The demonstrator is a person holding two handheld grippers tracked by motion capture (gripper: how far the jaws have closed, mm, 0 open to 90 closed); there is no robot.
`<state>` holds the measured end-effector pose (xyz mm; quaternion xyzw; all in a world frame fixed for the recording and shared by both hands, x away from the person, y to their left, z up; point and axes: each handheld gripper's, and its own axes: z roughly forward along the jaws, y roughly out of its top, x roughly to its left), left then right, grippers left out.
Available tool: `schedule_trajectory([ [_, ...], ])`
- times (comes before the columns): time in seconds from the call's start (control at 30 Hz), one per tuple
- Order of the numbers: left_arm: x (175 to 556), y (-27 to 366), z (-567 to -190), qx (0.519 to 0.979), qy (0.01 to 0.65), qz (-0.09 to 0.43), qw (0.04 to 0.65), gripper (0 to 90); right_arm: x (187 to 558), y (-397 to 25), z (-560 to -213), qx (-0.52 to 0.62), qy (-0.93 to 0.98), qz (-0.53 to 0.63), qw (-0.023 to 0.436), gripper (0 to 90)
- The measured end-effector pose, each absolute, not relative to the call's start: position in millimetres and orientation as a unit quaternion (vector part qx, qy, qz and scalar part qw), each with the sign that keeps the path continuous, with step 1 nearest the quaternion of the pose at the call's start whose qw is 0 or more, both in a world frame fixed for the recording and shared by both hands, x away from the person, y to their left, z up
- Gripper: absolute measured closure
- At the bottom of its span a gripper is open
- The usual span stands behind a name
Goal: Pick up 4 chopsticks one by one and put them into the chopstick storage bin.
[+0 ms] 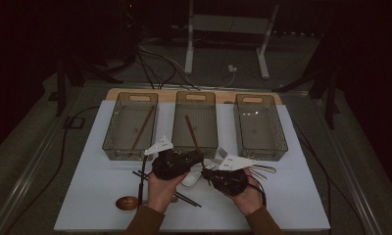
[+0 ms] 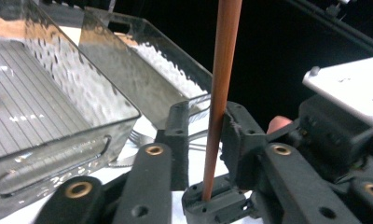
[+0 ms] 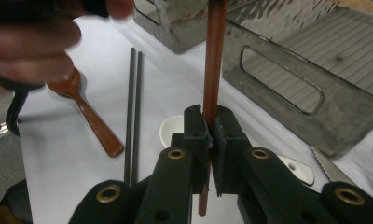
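Chopstick [image 3: 216, 56], likely light, stiff, slick; clamped low by right gripper [image 3: 211, 122], passed between left gripper [image 2: 204, 122], apparently unclosed.

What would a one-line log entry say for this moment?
right claw: shut on brown chopstick | left claw: open around it | chopstick: upright, near middle bin | black chopsticks: on table

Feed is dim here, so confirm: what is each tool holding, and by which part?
The right tool is shut on the brown chopstick near its lower end. The left tool brackets the same stick low down, with a gap showing.
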<state>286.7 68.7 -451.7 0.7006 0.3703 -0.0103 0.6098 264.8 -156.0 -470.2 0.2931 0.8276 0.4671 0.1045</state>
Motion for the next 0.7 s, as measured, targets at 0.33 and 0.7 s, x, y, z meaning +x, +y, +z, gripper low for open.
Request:
schedule_trajectory([
  [0.33, 289.5, 71.9, -439.6, 0.702, 0.373, 0.003, 0.606, 86.5, 266.2, -157.3, -465.4, 0.299, 0.820, 0.477, 0.103, 56.9],
  [0.7, 295.1, 112.9, -421.9, 0.681, 0.401, 0.040, 0.611, 86.4, 274.2, -181.0, -462.3, 0.358, 0.799, 0.464, 0.136, 8.9],
])
